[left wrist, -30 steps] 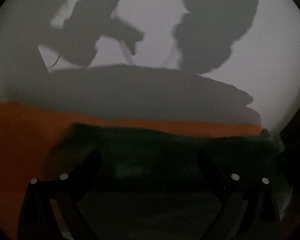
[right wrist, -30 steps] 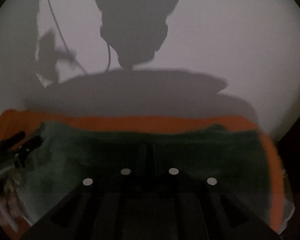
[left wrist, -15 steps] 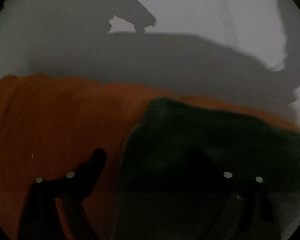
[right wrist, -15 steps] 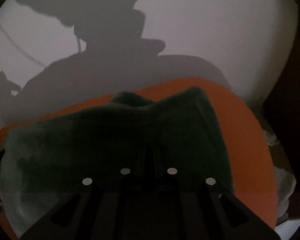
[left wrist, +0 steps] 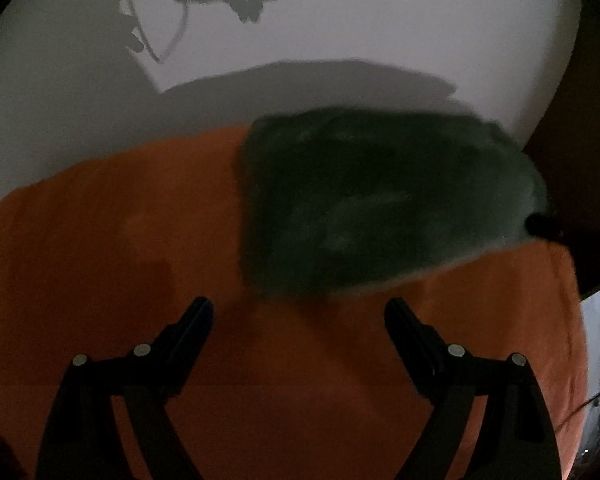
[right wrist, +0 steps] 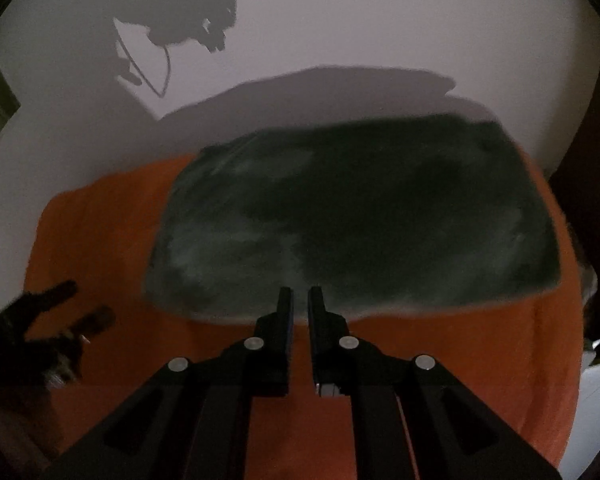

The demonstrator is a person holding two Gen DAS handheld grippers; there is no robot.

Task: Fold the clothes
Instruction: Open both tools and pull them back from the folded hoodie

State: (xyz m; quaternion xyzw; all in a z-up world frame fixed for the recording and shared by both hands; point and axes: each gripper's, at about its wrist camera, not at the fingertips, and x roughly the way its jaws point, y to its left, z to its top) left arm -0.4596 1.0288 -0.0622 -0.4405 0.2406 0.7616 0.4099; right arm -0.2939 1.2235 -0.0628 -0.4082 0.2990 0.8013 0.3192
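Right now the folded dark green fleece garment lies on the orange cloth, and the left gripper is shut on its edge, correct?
Not quite. The left gripper is open, its jaws wide apart over bare orange cloth, as the left wrist view shows. The folded dark green fleece garment does lie on that cloth.

dark green fuzzy garment [right wrist: 364, 216]: 1 | orange cloth [right wrist: 100, 248]: 1 | tongs: 2, left [left wrist: 299, 312], right [right wrist: 300, 300]

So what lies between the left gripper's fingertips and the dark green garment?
Only bare orange cloth. In the left wrist view the open left gripper stops short of the dark green garment, with nothing else in the gap.
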